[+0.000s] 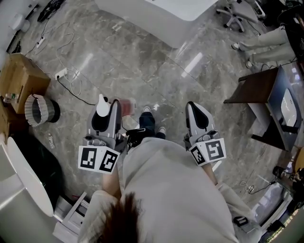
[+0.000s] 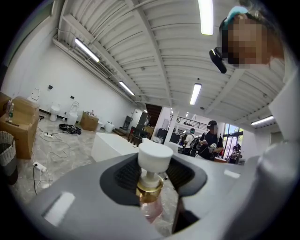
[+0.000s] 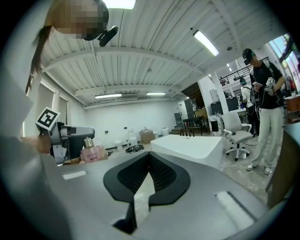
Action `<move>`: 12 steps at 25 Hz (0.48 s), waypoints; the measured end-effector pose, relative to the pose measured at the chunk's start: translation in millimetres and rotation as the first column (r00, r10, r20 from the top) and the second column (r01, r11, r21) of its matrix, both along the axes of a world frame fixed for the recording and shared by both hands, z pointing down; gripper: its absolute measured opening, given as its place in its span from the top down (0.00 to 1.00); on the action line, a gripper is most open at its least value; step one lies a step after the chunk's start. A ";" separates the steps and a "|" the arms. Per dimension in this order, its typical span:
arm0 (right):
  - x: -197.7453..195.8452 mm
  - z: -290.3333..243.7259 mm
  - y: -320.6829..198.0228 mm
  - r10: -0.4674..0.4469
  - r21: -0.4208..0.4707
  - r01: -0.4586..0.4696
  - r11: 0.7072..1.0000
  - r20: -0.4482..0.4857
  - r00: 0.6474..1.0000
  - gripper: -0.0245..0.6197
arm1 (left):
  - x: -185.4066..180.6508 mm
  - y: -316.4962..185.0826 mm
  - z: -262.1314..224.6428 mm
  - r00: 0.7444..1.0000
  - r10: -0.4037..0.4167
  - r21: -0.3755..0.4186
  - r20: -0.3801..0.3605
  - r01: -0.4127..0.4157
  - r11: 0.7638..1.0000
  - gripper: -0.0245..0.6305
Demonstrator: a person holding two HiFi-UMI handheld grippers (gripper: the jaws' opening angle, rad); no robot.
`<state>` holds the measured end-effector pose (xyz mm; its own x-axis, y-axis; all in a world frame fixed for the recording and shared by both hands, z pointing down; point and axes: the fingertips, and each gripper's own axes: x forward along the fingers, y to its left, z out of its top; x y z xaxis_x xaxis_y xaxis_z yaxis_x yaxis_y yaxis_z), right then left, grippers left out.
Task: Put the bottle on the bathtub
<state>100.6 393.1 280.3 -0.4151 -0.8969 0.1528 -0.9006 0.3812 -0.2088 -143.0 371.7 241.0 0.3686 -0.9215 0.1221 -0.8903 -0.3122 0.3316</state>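
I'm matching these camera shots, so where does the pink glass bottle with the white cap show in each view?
Head view: the pink glass bottle with the white cap is left of centre.
Left gripper view: bottle bottom centre.
Right gripper view: bottle left, mid-height.
Shared landmark: the white bathtub, in all three.

Left gripper [image 1: 114,105], right gripper [image 1: 193,107]: grey-white shells, black pads, black-and-white marker cubes [image 1: 98,159]. Pale grey long-sleeved top [image 1: 166,190], dark trousers [image 1: 147,121].
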 end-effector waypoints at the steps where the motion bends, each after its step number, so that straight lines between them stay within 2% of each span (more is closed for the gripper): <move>1: -2.8 -0.4 -8.7 0.006 -0.001 -0.006 1.000 -0.002 1.000 0.96 | -3.3 -9.0 -0.2 1.000 0.004 0.000 -0.002 -0.004 1.000 0.65; 12: -27.3 3.2 -79.6 0.073 -0.009 -0.073 0.997 -0.015 0.997 0.96 | -29.6 -85.3 2.0 0.998 0.061 0.005 -0.011 -0.061 0.998 0.65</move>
